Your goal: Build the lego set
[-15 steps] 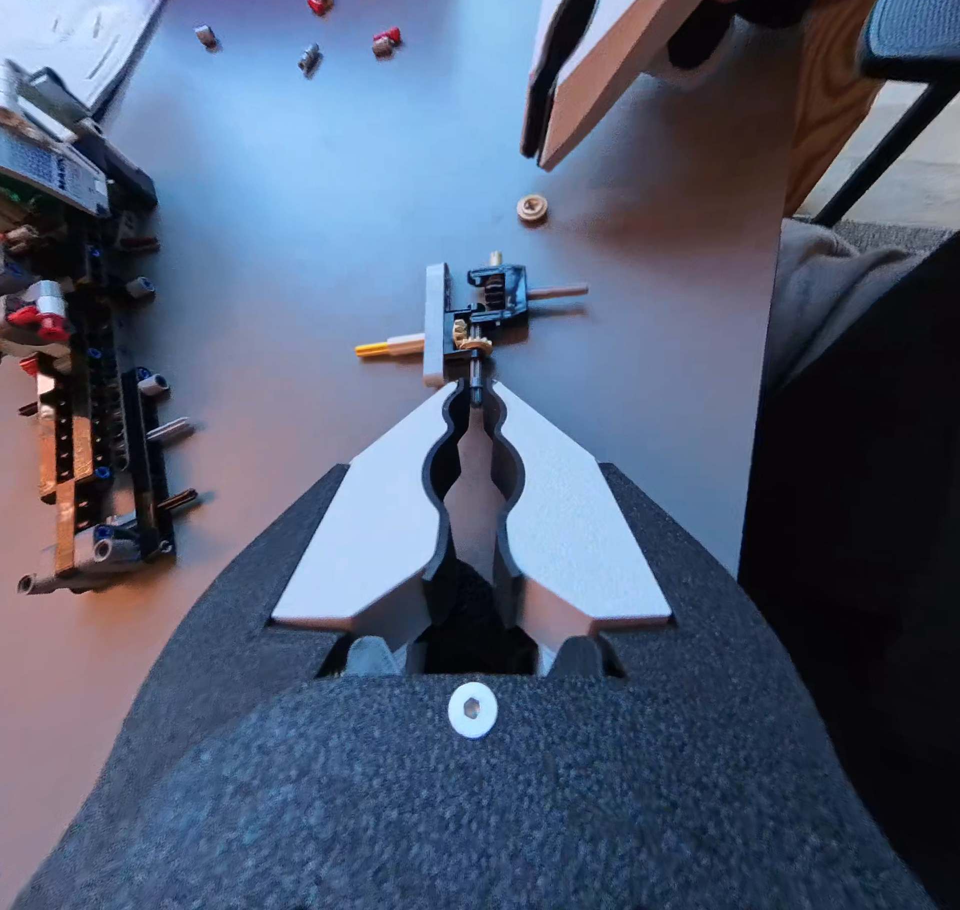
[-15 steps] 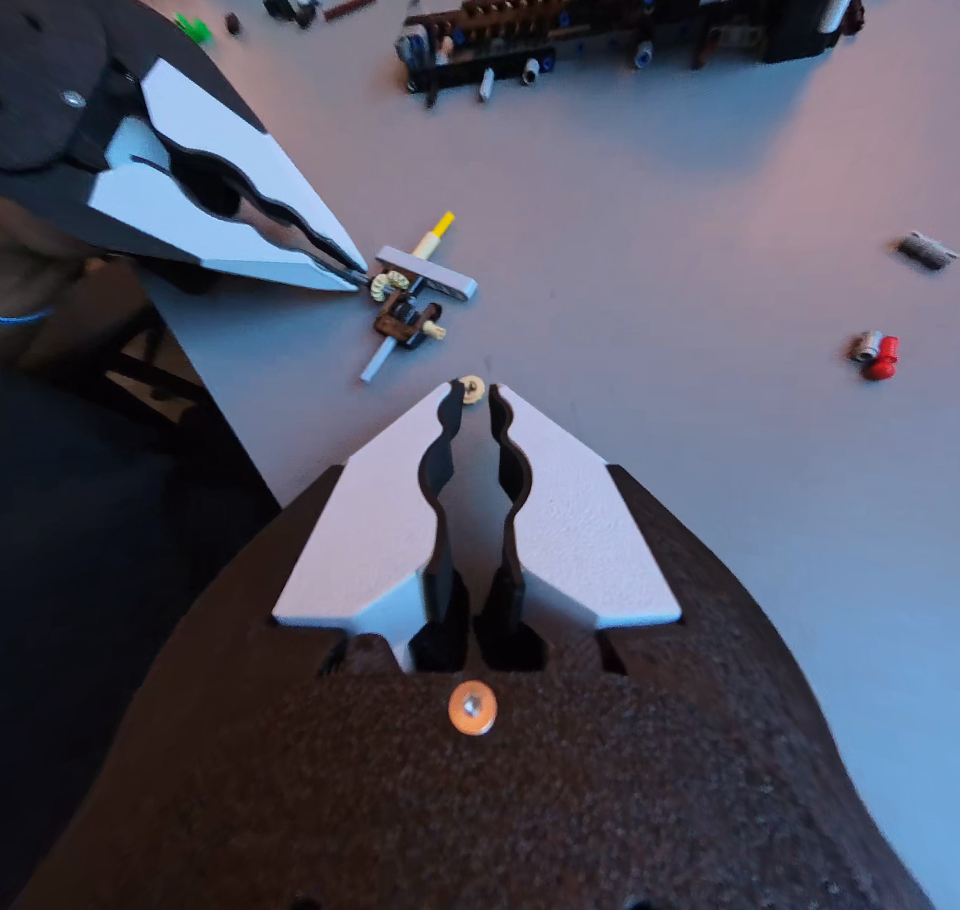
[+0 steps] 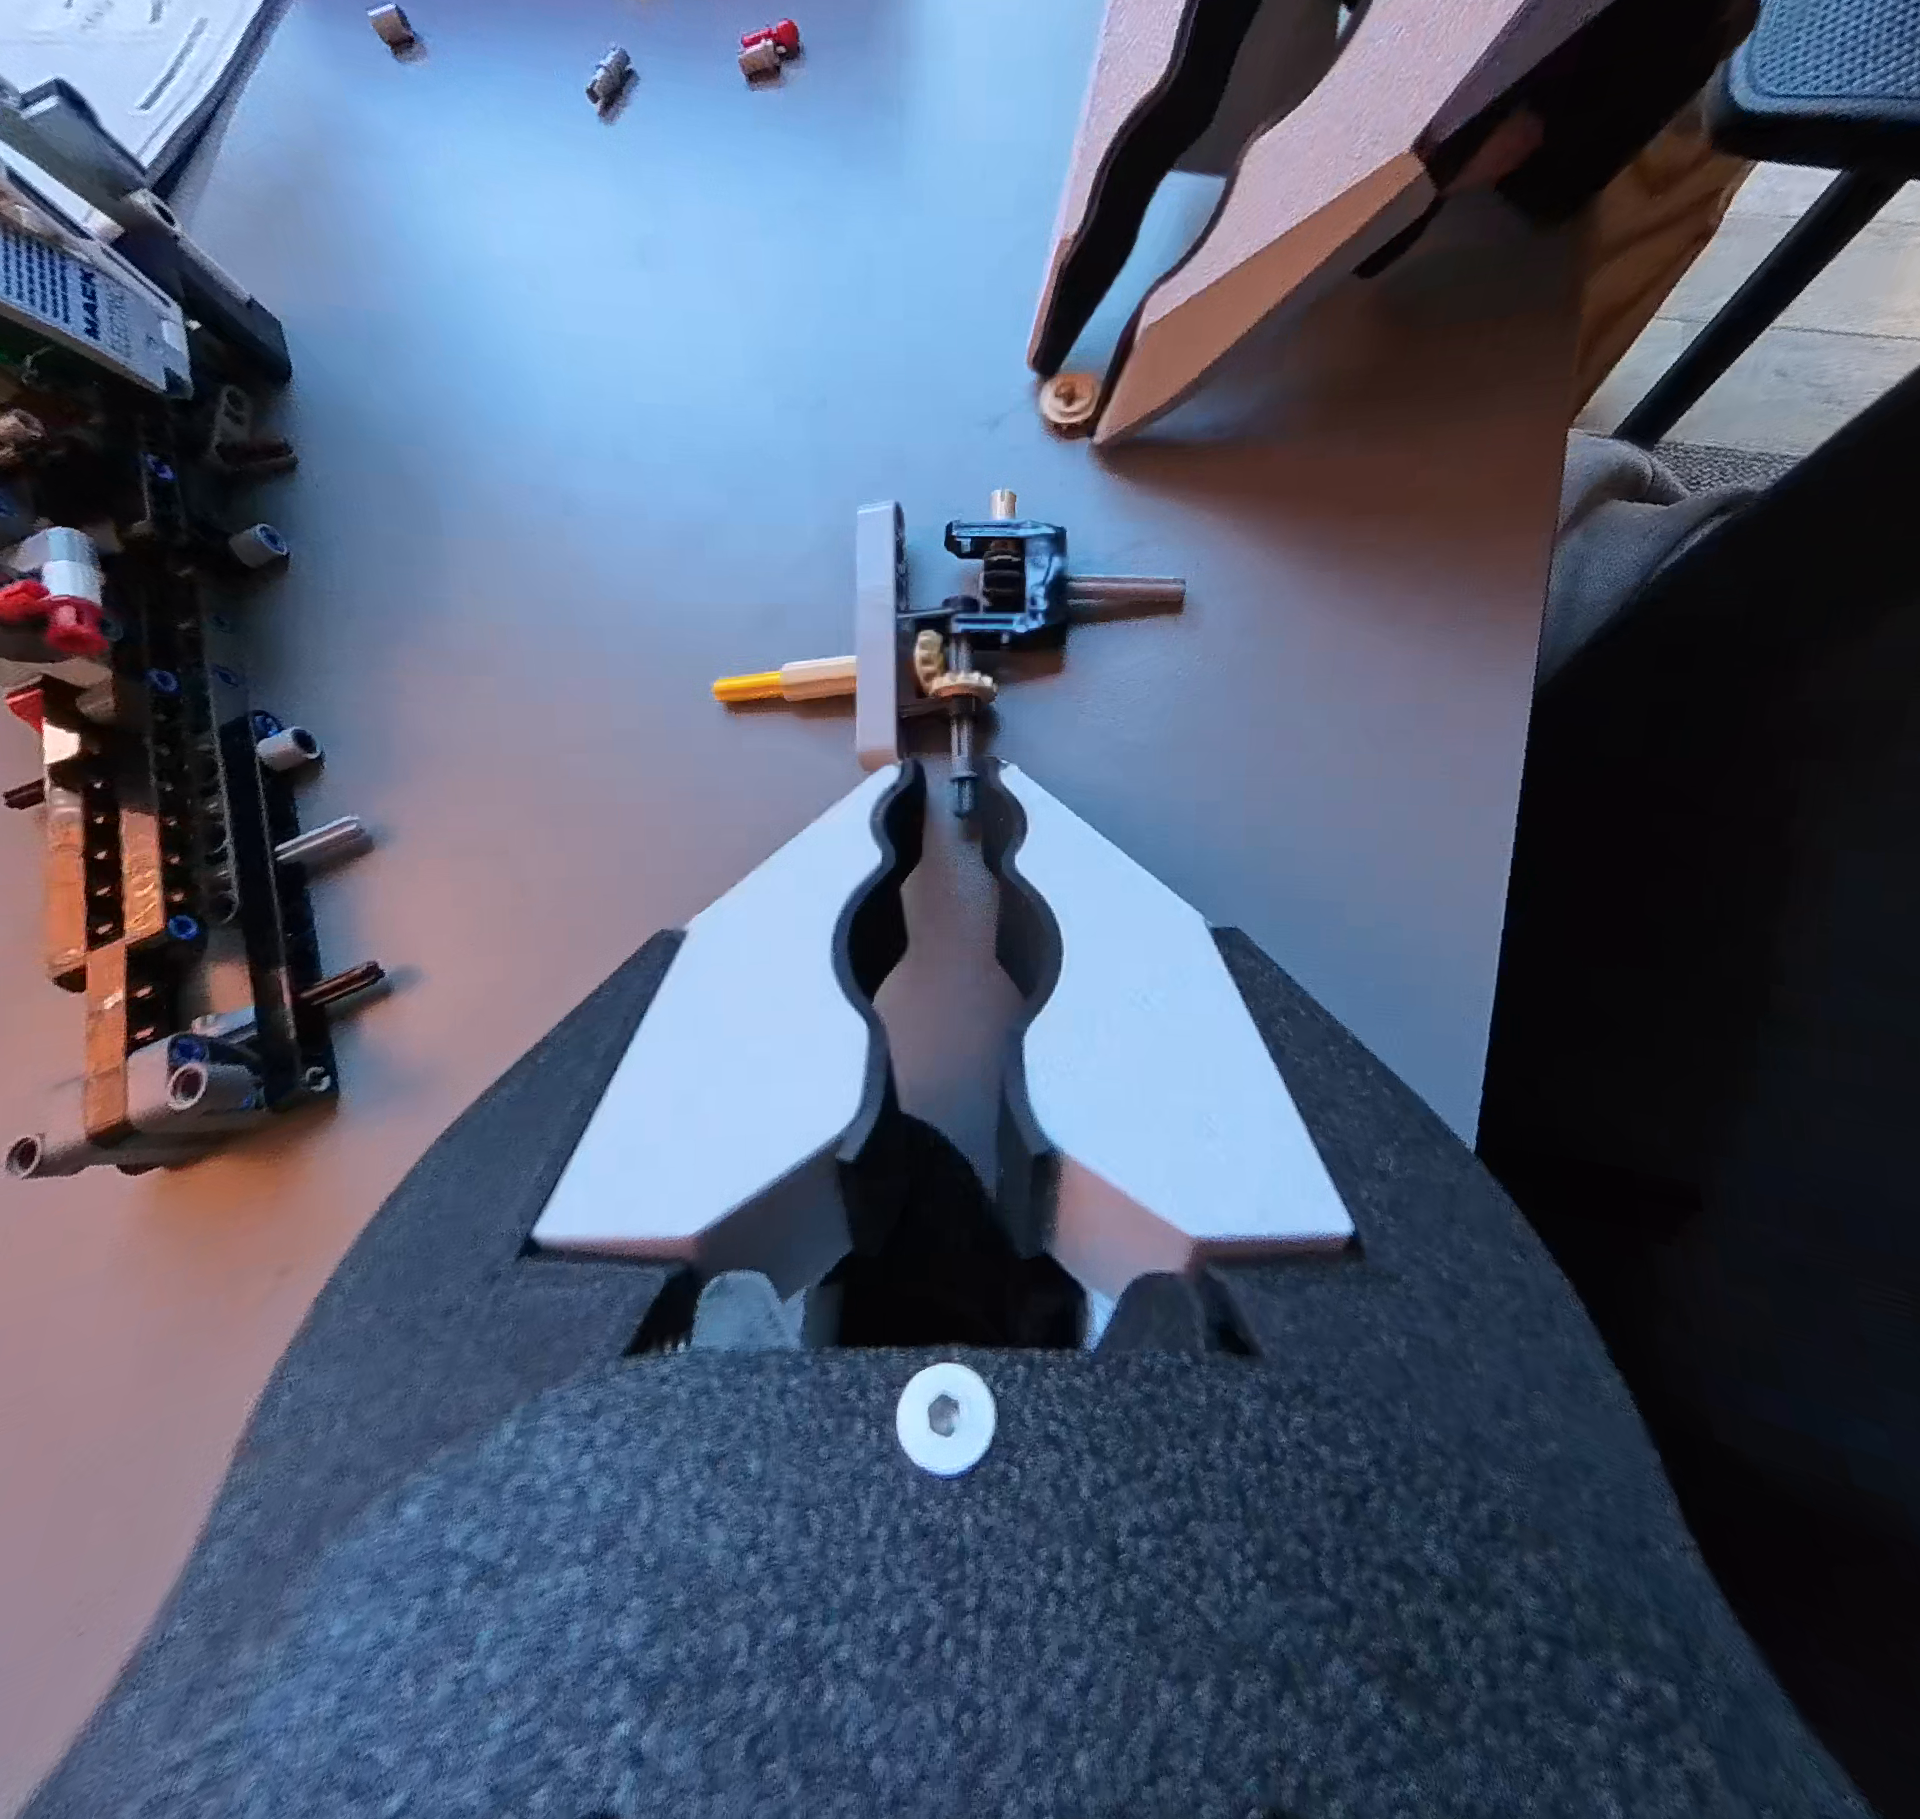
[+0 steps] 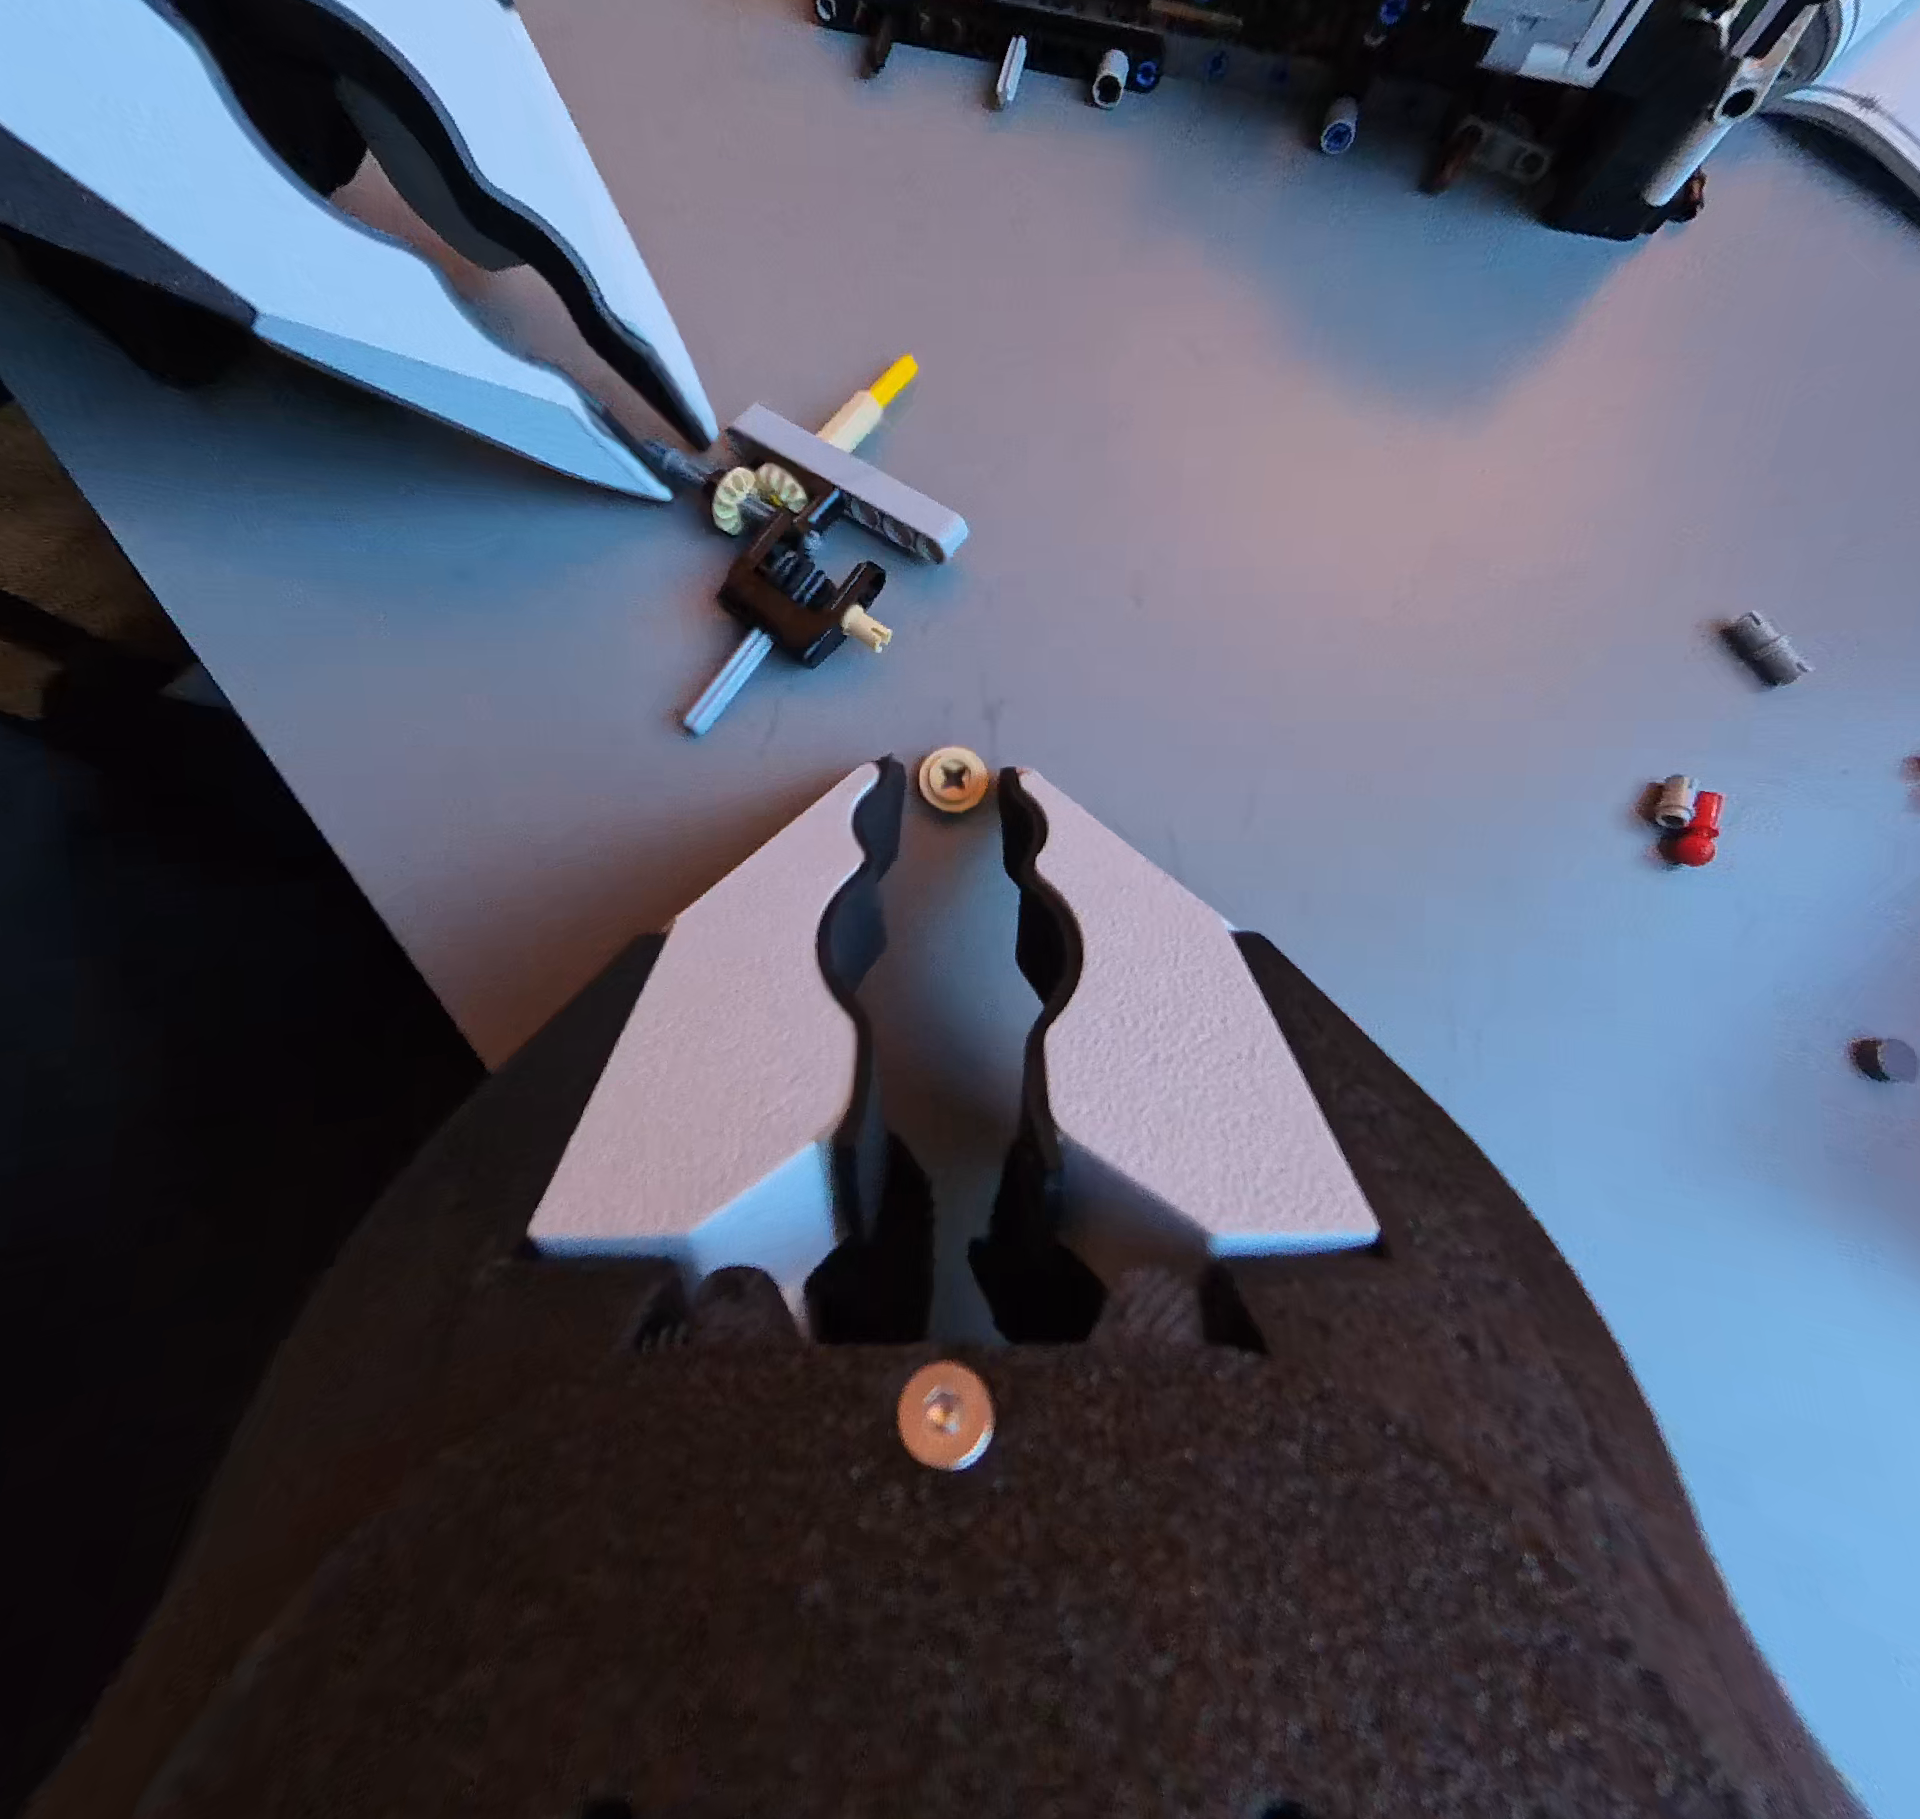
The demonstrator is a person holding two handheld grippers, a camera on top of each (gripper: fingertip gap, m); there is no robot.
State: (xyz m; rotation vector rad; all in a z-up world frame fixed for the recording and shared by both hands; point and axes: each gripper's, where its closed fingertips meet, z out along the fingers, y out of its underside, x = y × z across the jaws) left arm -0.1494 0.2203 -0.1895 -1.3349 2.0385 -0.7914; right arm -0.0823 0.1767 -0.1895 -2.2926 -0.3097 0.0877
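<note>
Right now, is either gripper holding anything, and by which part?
Nothing is held. The left gripper is open around the small assembly's dark axle tip; the right gripper is open around the tan round piece.

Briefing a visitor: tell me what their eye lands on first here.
First, the right gripper with its tips open around a small tan round piece flat on the grey table. Beside it, the left gripper straddles the dark axle of a small gear assembly. A long, partly built black chassis lies along the table's far side.
</note>
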